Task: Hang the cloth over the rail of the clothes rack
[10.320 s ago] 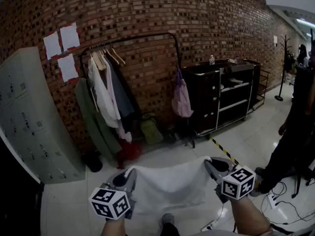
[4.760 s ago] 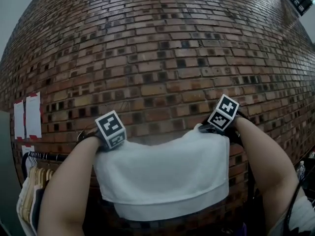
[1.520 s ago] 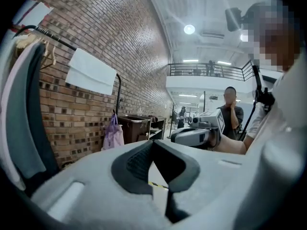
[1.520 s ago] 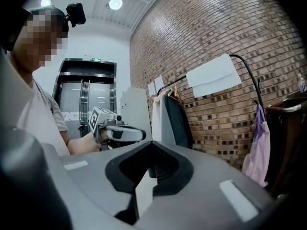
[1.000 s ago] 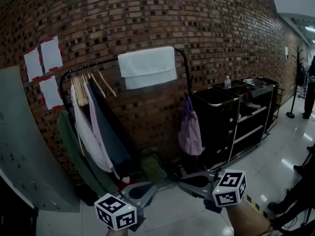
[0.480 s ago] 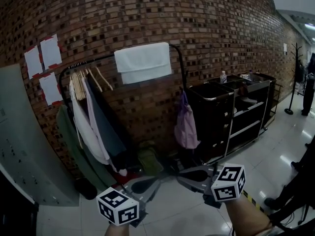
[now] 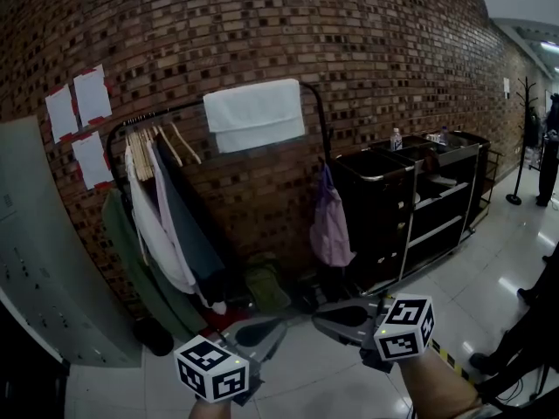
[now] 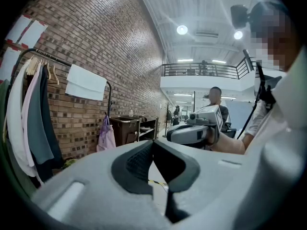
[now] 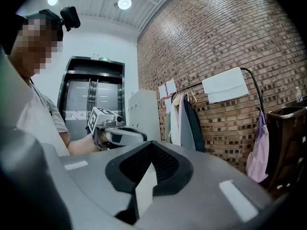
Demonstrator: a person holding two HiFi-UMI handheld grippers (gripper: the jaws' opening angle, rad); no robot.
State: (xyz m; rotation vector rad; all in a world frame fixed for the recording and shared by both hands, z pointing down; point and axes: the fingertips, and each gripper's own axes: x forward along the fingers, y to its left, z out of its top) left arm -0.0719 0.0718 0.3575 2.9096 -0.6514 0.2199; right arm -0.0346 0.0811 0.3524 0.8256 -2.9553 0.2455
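Observation:
The white cloth [image 7: 255,114] hangs folded over the top rail of the black clothes rack [image 7: 175,107], towards its right end. It also shows in the left gripper view, cloth [image 8: 86,82], and in the right gripper view, cloth [image 9: 225,85]. Both grippers are low and well in front of the rack, apart from the cloth. My left gripper [image 7: 284,328] and right gripper [image 7: 316,315] point towards each other, tips close together. The left gripper [image 8: 152,143] is shut and empty. The right gripper [image 9: 152,145] is likewise shut with nothing in it.
Several garments on wooden hangers [image 7: 162,208] fill the rack's left half. A purple bag [image 7: 330,225] hangs at its right post. A black cart [image 7: 410,199] stands right of the rack and grey lockers [image 7: 44,278] to the left. A person [image 7: 546,321] stands at the right edge.
Seconds ago both grippers held the cloth and lifted it; now it hangs on the rail and they are empty. Over the last second they stayed low and shut, barely shifting.

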